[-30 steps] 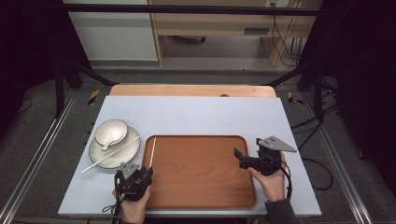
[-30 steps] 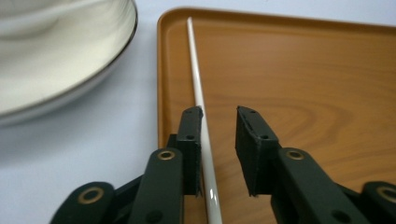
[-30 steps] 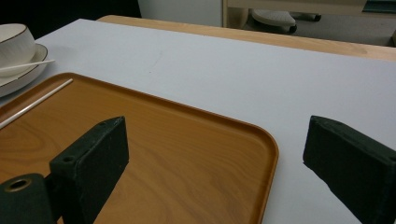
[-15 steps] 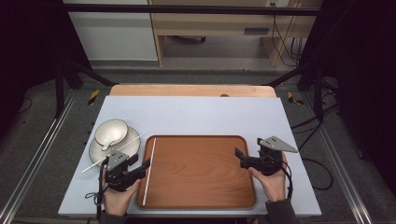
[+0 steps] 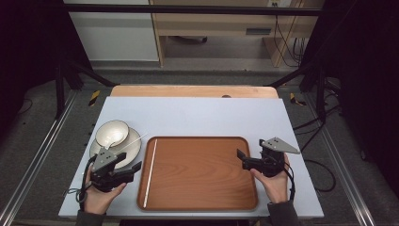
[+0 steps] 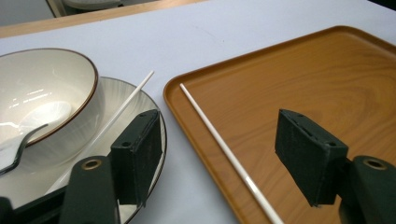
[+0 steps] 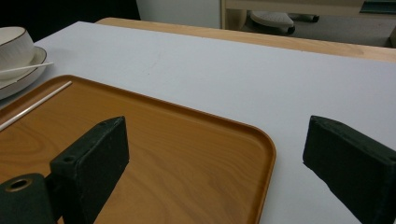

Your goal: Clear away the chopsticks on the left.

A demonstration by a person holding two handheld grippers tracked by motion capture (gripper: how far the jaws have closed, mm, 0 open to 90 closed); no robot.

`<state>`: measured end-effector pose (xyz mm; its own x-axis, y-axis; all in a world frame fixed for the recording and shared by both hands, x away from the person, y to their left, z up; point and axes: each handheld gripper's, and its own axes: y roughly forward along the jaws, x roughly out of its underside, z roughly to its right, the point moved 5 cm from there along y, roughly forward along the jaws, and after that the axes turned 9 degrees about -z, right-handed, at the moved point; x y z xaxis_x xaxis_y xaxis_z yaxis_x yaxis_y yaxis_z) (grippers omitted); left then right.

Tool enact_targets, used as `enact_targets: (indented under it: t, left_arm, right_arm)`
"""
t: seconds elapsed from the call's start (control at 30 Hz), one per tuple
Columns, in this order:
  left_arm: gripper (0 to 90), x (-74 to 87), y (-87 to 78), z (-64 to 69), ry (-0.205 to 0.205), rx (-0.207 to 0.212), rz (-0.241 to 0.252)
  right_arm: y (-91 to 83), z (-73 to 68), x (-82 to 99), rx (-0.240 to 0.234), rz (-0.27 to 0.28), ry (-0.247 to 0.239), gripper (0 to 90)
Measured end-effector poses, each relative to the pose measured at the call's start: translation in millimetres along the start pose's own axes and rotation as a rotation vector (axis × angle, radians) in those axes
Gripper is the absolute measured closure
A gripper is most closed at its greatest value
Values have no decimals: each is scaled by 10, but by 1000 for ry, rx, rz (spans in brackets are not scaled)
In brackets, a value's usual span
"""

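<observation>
A rectangular wooden tray (image 5: 202, 174) shows warm orange-brown with darker wavy grain, and a thin white chopstick (image 5: 149, 172) lies pale against it. The round ceramic bowl (image 6: 44, 88) is cream-white with a dark brown rim line, on a cream plate (image 6: 140, 100) with fine radial streaks. The tabletop sheet (image 5: 207, 115) is pale blue-grey with a light wood strip (image 5: 188, 91) behind, and both grippers' jaws are matt black.

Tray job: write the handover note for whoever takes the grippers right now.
Left gripper: jaws just opened, nothing between them, beside the plate.
Right gripper: open, empty, over the tray's right edge.
Done: one white chopstick lies along the tray's left side.
Left: second chopstick rests across the plate beside the bowl; a utensil lies in the bowl.
</observation>
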<state>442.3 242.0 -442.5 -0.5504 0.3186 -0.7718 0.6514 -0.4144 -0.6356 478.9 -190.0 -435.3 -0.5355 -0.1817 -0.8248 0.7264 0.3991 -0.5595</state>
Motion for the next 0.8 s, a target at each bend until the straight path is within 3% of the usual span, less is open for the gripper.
enact_targets:
  t: [0.13,0.27,0.4,0.63,0.8]
  left_arm:
    - [289,47,-53,-71,11,14,21]
    - [274,164,-49,-220,46,7,-10]
    - [267,210,-54,-308,44,14,-14]
    - [263,313,-59,-538,40,-30,-78]
    - [283,348,-40,-636,36,-56,-96]
  right_arm:
    - [20,-10,9,-3,-4,-1,71]
    - [27,-4,19,-1,-10,-9,71]
    - [31,-3,23,-5,-11,1,72]
    - [53,-11,30,0,-18,-11,72]
    - [44,-14,26,-5,-15,-5,73]
